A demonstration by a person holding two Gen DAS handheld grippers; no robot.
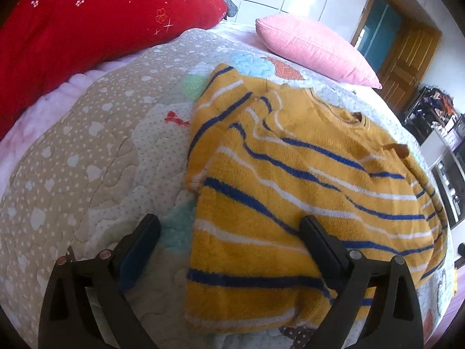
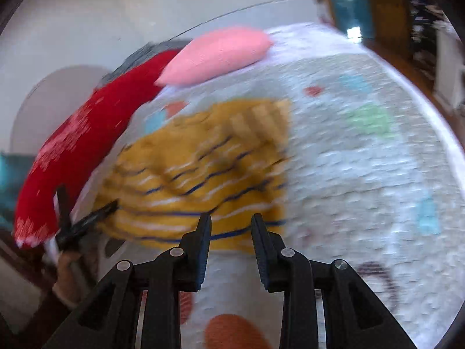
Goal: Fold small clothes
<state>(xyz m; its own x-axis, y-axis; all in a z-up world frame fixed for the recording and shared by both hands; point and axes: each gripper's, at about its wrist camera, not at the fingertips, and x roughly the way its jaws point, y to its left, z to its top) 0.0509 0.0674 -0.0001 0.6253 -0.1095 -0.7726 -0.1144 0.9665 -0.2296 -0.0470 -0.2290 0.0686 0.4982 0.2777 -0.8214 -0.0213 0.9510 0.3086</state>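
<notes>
A small mustard-yellow sweater [image 1: 290,180] with blue and white stripes lies on the quilted bed cover, its sleeves folded in over the body. My left gripper [image 1: 229,226] is wide open and empty, low over the sweater's near left edge; its right finger [image 1: 316,238] is over the knit, its left finger [image 1: 142,238] over the quilt. In the blurred right wrist view the sweater [image 2: 203,171] lies ahead. My right gripper [image 2: 231,224] is partly open and empty, just short of the sweater's near hem. The left gripper [image 2: 84,221] shows at the sweater's left side.
A red flowered quilt [image 1: 87,20] is piled at the back left and a pink pillow [image 1: 314,49] lies at the back. The patterned bed cover [image 1: 87,157] spreads around the sweater. A wooden door [image 1: 407,58] and cluttered shelves [image 1: 436,110] stand beyond the bed's right edge.
</notes>
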